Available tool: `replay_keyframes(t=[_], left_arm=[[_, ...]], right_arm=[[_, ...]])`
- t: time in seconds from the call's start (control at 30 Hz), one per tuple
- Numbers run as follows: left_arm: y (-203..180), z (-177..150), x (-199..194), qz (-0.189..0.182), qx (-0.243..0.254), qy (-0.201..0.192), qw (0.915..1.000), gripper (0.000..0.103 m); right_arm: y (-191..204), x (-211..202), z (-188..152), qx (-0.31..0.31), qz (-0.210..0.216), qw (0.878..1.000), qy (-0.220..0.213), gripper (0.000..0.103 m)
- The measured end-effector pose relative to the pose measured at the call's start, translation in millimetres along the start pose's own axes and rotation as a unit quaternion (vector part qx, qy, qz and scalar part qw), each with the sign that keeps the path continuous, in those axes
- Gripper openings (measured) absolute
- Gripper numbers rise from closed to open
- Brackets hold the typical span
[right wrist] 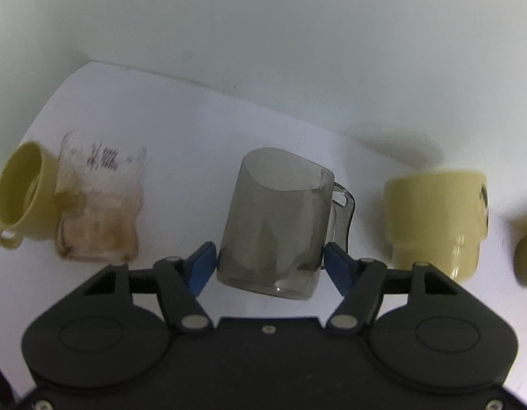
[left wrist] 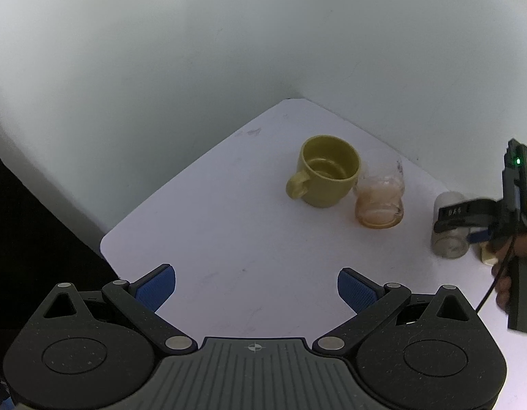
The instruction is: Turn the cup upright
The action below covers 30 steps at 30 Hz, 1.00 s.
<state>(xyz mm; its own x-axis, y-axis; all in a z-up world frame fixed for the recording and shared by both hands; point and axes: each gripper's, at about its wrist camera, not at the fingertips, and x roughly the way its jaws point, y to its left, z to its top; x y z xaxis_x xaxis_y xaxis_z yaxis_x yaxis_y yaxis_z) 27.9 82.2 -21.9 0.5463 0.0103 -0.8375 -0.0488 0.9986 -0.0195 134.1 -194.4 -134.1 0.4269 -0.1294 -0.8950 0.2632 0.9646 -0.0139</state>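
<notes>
A smoky grey clear cup with a handle on its right stands upright on the white table, tilted a little. My right gripper has its blue pads on both sides of the cup's base, closed on it. The same cup shows in the left wrist view at the right edge, with the right gripper around it. My left gripper is open and empty, low over the near part of the table.
An olive mug stands upright next to a stained clear glass. In the right wrist view a pale yellow cup stands upside down to the right. The table sits in a white wall corner.
</notes>
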Motion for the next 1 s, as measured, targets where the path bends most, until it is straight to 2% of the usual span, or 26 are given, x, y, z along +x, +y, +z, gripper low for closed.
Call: replay_keyframes(t=[0.27, 0.43, 0.5, 0.6, 0.73, 0.87, 1.0], left_arm=[[-12.7, 0.1, -2.5, -0.014, 0.018, 0.006, 0.9997, 0.103], [-17.3, -4.0, -10.6, -0.025, 0.036, -0.003, 0.9990, 0.103], [-16.6, -6.2, -12.4, -0.028, 0.039, -0.005, 0.9988, 0.103], [-15.7, -9.6, -12.4, -0.031, 0.044, -0.003, 0.9985, 0.103], [-13.3, -16.7, -13.9, -0.047, 0.056, 0.000, 0.9974, 0.103], [-15.9, -27.1, -10.3, -0.069, 0.068, 0.015, 0.9952, 0.103], [-27.7, -35.4, -10.0, -0.076, 0.087, 0.012, 0.9932, 0.103]], right_arm=[[32.0, -31.6, -80.9, -0.023, 0.041, 0.999, 0.026, 0.067], [41.2, -44.9, -103.0, -0.017, 0.059, 0.998, 0.025, 0.067], [41.7, -58.1, -104.7, -0.018, 0.073, 0.997, 0.010, 0.070], [29.3, -68.4, -102.3, -0.008, 0.075, 0.997, -0.011, 0.072], [7.9, -70.0, -96.2, 0.036, 0.072, 0.997, -0.011, 0.072], [-18.1, -89.6, -111.2, 0.059, 0.068, 0.996, -0.024, 0.072], [-39.2, -112.5, -128.4, 0.062, 0.063, 0.995, -0.048, 0.075]])
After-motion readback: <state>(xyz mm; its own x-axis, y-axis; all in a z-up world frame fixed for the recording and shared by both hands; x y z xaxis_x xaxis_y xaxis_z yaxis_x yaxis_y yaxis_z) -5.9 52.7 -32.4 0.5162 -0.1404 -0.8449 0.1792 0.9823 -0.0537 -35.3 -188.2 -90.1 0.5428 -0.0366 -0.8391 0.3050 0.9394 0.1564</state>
